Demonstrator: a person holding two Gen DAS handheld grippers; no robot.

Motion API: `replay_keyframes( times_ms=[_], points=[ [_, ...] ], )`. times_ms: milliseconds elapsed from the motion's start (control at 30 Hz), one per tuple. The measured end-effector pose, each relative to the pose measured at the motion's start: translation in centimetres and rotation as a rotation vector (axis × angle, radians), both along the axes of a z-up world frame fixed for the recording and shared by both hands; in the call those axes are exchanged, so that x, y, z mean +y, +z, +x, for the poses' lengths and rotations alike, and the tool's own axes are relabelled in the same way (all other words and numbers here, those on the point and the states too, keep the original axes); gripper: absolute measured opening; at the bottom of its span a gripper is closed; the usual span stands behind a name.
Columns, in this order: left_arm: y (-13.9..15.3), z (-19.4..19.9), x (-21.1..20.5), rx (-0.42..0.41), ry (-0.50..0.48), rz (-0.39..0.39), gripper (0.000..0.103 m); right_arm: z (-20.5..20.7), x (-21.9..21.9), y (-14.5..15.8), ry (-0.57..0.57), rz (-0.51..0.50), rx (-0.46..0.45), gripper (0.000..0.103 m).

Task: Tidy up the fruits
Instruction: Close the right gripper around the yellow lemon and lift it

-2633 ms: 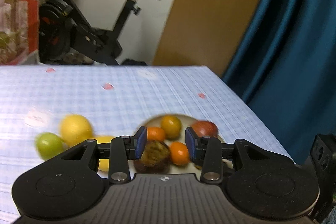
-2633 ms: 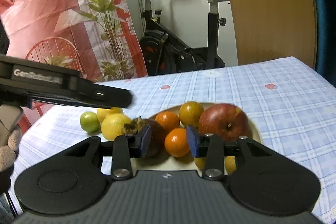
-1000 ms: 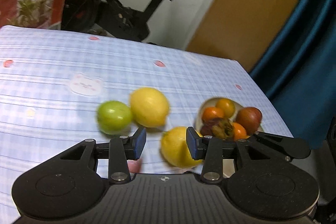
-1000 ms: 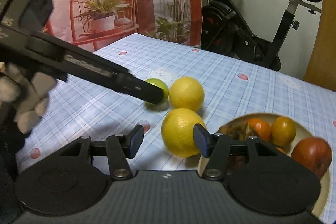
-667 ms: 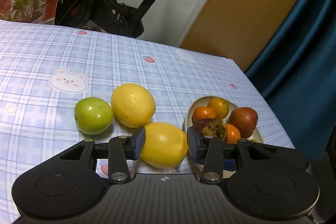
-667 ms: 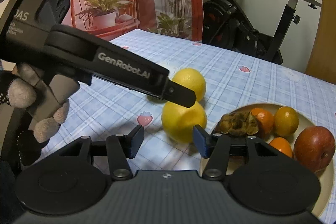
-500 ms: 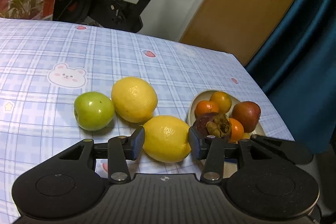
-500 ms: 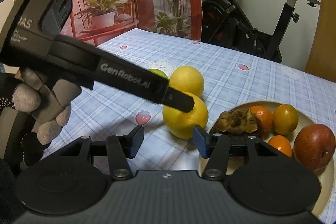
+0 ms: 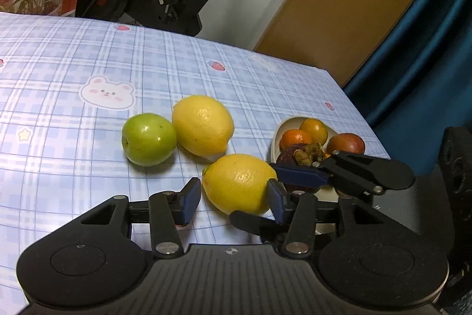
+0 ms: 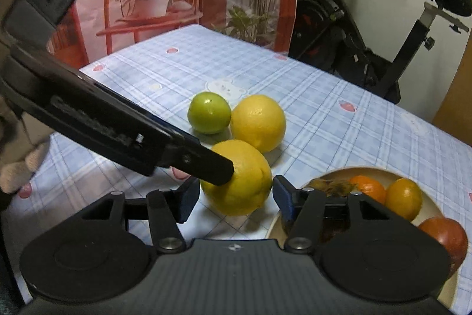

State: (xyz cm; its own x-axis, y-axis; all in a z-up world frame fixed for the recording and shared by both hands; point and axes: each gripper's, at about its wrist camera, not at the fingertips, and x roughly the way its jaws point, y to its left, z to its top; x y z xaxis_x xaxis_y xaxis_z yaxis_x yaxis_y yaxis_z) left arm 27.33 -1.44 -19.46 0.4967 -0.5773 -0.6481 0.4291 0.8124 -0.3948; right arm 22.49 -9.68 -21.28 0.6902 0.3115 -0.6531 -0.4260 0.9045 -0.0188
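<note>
Near yellow lemon point(image 9: 239, 183): lies on the blue checked tablecloth point(image 9: 59, 73) between the fingers of both claws, just left of the bowl
Left gripper point(image 9: 234, 201): jaws wide apart with the lemon between the blue pads; whether either pad touches the peel cannot be told
Right gripper point(image 10: 234, 198): jaws spread wider than the lemon, a gap showing on each side, nothing held
Cream round bowl point(image 10: 433, 207): holds two small orange mandarins point(image 10: 368, 189), a red apple point(image 10: 448, 235) and a dark purple fruit with a dried brown calyx point(image 9: 298, 157)
Lemon's axis: long axis runs roughly across the left claw's opening, its nub end toward the left pad
Far yellow lemon point(image 9: 203, 124): on the cloth beyond the near one, touching the round green apple point(image 9: 149, 139) at its left
Background: black exercise bike point(image 10: 383, 28) past the table edge
</note>
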Motion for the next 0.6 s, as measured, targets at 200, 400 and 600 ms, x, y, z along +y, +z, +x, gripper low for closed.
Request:
replay_keyframes(
  times_ms=[200, 400, 600],
  points=[
    [0.0, 0.2, 0.5, -0.003, 0.014, -0.032, 0.054, -1.2, 0.2, 0.0, 0.014, 0.043, -0.012, 0.057],
    [-0.7, 0.2, 0.3, 0.016, -0.005, -0.027, 0.057, -1.1, 0.5, -0.6, 0.016, 0.033, -0.008, 0.057],
    [-1.1, 0.3, 0.1, 0.02, -0.014, -0.034, 0.057, -0.2, 0.7, -1.1, -0.037, 0.054, -0.03, 0.061]
  ],
)
